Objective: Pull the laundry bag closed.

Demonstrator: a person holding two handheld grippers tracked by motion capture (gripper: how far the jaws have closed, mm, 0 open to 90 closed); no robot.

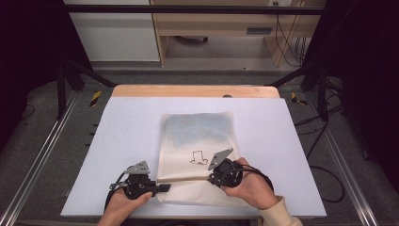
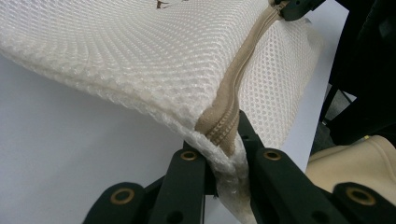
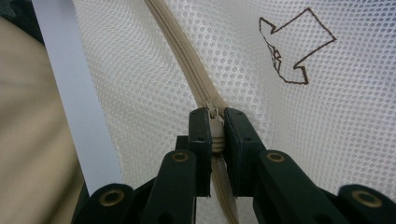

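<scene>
With my left gripper (image 2: pixel 224 156) clamping the mesh laundry bag (image 1: pixel 197 136) corner and right gripper (image 3: pixel 215 133) pinching the zipper pull (image 3: pixel 215 128), a skewed tug could jam it.

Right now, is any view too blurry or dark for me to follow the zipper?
High view: soft and low in detail, zipper a thin line, room edges dark. Left gripper view: sharp mesh on the bag, far end softer. Right gripper view: crisp, evenly lit, slider clear; no glare.

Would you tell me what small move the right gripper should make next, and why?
Probably slide the right gripper along the zipper toward the left gripper: it pinches the slider, while the left clamps the mesh bag's corner.
</scene>
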